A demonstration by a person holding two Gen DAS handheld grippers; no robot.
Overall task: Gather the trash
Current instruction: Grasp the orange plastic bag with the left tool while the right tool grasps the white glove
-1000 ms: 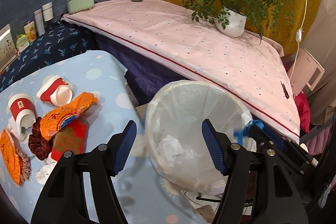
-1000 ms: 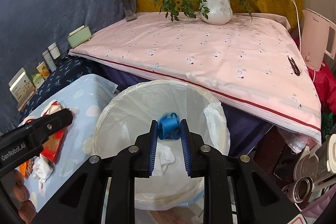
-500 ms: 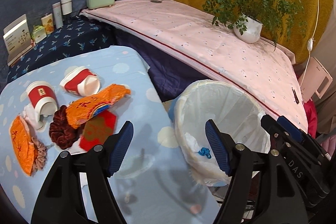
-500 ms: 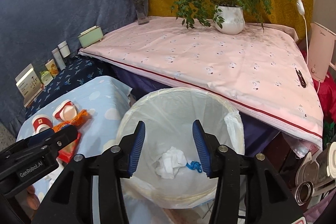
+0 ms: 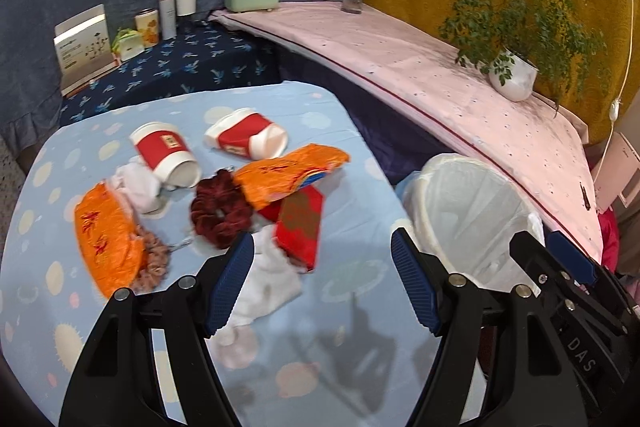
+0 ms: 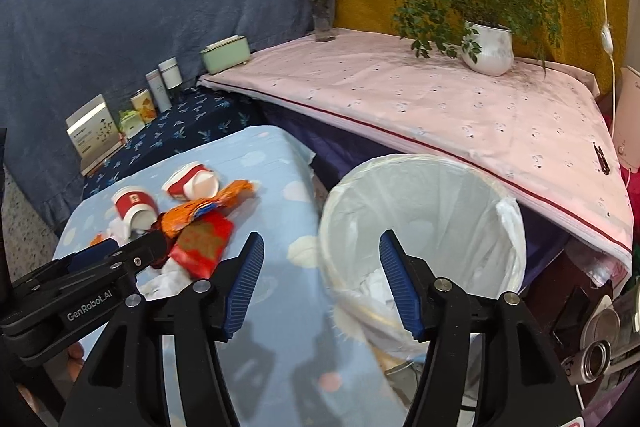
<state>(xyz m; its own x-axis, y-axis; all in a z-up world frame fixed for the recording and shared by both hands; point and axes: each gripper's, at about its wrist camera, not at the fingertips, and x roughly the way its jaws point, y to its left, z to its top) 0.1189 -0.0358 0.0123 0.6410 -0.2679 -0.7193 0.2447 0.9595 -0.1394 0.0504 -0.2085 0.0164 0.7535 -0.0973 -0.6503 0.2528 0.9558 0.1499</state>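
Litter on blue-clothed table: orange wrappers, paper cups, red packet, scrunchie | my left gripper gaped empty above tissue | my right gripper was opening, empty, over rim of lined bin beside table

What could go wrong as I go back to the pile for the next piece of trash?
The dark red scrunchie lies in among the wrappers and may not be trash; a wide grab could take it along. The white tissue is partly under the red packet, so pulling one may drag the other. The bin stands past the table's edge, so a short drop would miss.
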